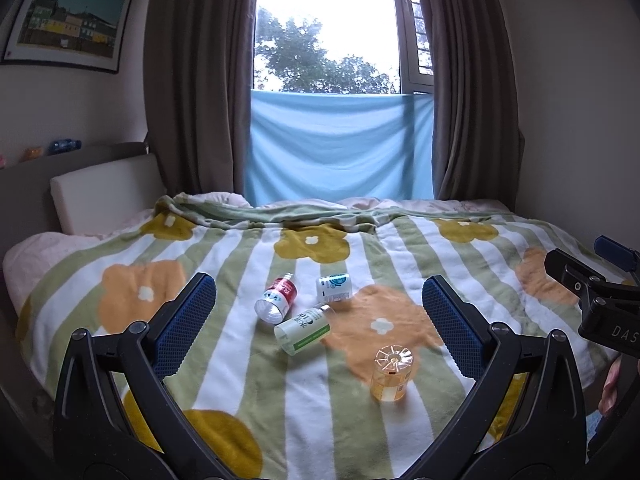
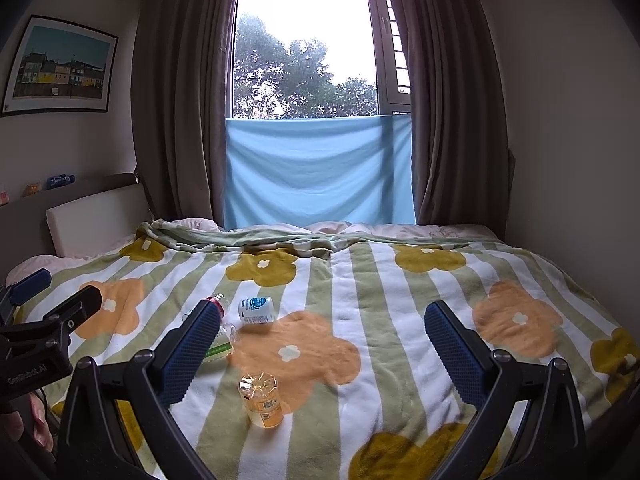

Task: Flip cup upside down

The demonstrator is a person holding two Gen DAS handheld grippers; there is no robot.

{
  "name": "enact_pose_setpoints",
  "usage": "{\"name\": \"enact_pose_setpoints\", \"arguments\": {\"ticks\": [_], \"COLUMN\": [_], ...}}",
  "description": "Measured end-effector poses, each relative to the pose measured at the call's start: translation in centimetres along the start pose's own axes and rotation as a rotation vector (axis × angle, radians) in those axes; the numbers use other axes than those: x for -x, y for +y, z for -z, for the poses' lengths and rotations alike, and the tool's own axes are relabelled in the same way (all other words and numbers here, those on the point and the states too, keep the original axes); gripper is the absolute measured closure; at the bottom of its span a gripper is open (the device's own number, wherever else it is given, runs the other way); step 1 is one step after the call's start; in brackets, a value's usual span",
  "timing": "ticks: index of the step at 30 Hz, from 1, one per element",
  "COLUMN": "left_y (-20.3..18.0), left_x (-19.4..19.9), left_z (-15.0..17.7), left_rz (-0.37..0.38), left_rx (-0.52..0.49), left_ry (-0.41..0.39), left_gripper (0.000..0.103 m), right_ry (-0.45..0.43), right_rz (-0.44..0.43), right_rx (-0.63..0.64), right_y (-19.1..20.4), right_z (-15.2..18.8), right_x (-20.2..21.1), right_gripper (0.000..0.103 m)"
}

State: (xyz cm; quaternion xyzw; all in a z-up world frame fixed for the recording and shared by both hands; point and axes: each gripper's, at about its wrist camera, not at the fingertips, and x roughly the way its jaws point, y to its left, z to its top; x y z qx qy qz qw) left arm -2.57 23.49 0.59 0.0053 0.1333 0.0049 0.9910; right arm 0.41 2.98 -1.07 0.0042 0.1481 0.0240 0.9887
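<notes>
A clear orange-tinted plastic cup [image 1: 391, 376] stands bottom up on the flowered blanket [image 1: 224, 264]; it also shows in the right wrist view [image 2: 262, 399]. My left gripper [image 1: 320, 324] is open and empty, held above the blanket with the cup low between its fingers, nearer the right one. My right gripper [image 2: 324, 356] is open and empty, with the cup near its left finger. The right gripper shows at the right edge of the left wrist view [image 1: 600, 284], and the left gripper at the left edge of the right wrist view [image 2: 44, 320].
Three small containers lie on their sides on the blanket: a red-labelled one [image 1: 278, 298], a white and blue one [image 1: 333, 287] [image 2: 256, 310] and a green-labelled one [image 1: 305, 330]. A headboard cushion [image 1: 104, 196] is at the left, and curtains and a window [image 1: 332, 40] are behind the bed.
</notes>
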Motion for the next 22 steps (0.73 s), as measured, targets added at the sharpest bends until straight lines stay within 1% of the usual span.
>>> {"name": "enact_pose_setpoints", "arguments": {"ticks": [6,13,16,19,22], "left_y": [-0.07,0.02,-0.06,-0.42,-0.64], "left_x": [-0.12,-0.05,0.28,0.71,0.84], "left_z": [0.0,-0.02,-0.09,-0.28,-0.4], "left_rz": [-0.009,-0.006,-0.007,-0.028,-0.03], "left_rx": [-0.002,0.013,0.007,-0.012,-0.022], "left_ry": [0.005,-0.011,-0.034,-0.062,-0.072], "left_gripper": [0.0,0.0,0.0,0.0,0.0], "right_ry": [0.0,0.001,-0.001,0.001,0.001], "right_rz": [0.0,0.003,0.003,0.002,0.001], "right_rx": [-0.001,0.0,-0.002,-0.001,-0.002], "right_y": [-0.02,0.06,0.05,0.02,0.0], "right_z": [-0.09,0.01,-0.01,-0.03,-0.02], "right_x": [0.01,0.01,0.02,0.0,0.01], "right_gripper": [0.001,0.001,0.001,0.001,0.001]}}
